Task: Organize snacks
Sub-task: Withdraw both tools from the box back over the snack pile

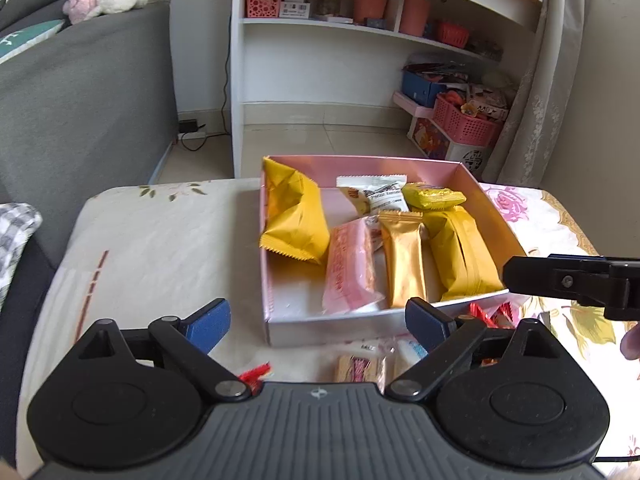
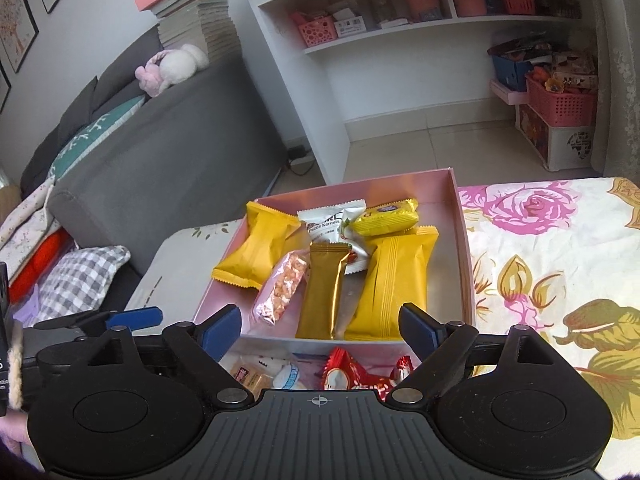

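The left gripper point(image 1: 318, 322) is being held with its blue pads wide apart and nothing between them; the right gripper point(image 2: 320, 330) is likewise being held spread, empty.

Ahead of both pairs of fingers, a pink box point(image 1: 472, 184) is being seen on a flowered cloth point(image 2: 540, 248), its near wall just beyond the fingertips. Six packets are being counted inside it. Two large yellow packets are lying with their long axes running away from the grippers: one point(image 2: 256, 250) toward the left fingers, leaning on the box's left wall, one point(image 2: 390, 284) toward the right fingers. Between them, a single gold packet point(image 2: 324, 292) is being shown lengthwise, pointing away from the grippers, and one pink clear packet point(image 2: 280, 292) is lying beside it, slightly slanted. Farther off, one white packet point(image 2: 332, 220) and one small yellow packet point(image 2: 386, 216) are being seen, the latter set crosswise.

Nearer than the box, directly under the fingers, loose snacks are being glimpsed: red wrappers point(image 2: 348, 374) and a pale biscuit packet point(image 2: 248, 376); their count cannot be told.

In the left wrist view, the right gripper's black finger is being seen at the right edge.
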`<state>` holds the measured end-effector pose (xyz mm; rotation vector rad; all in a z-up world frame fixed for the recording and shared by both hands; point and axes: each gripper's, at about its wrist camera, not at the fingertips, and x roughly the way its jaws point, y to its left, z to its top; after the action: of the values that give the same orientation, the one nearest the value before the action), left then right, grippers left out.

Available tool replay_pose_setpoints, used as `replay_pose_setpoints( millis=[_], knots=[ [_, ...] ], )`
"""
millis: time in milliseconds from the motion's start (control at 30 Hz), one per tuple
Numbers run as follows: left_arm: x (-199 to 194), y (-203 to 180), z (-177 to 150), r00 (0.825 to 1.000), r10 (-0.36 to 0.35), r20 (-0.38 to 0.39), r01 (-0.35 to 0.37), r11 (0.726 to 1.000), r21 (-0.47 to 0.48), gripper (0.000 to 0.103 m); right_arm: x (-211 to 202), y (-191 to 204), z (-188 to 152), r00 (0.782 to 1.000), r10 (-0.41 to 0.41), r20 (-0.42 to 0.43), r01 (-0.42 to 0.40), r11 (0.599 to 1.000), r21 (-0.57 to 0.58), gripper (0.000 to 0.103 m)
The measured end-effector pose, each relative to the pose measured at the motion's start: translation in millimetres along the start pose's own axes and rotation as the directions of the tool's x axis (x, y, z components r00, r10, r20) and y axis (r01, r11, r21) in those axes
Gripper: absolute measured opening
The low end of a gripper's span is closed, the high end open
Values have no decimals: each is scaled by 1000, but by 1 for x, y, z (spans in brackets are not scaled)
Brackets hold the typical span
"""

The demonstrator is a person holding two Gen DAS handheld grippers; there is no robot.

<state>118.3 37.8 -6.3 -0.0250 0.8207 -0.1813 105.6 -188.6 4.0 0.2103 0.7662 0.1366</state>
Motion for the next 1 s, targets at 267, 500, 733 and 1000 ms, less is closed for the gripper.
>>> replay_pose_setpoints(
  millis=[267, 500, 733, 1000],
  knots=[
    [-18, 9, -20, 1000, -15, -23, 16, 999, 36, 101, -22, -2, -17, 999, -29, -15, 29, 1000, 4, 93],
    [-23, 15, -48, 999, -36, -9, 36, 994, 99, 103, -34, -18, -42, 996, -74, 48, 74, 997, 1, 94],
    [-23, 16, -75, 996, -85, 7, 80, 962, 261, 103, -35, -24, -68, 986, -140, 91, 148, 985, -90, 95],
    [-15, 15, -85, 983, -182, -5, 173, 923, 343, 102, -28, -26, -88, 993, -113, 19, 114, 985, -132, 95]
  ],
)
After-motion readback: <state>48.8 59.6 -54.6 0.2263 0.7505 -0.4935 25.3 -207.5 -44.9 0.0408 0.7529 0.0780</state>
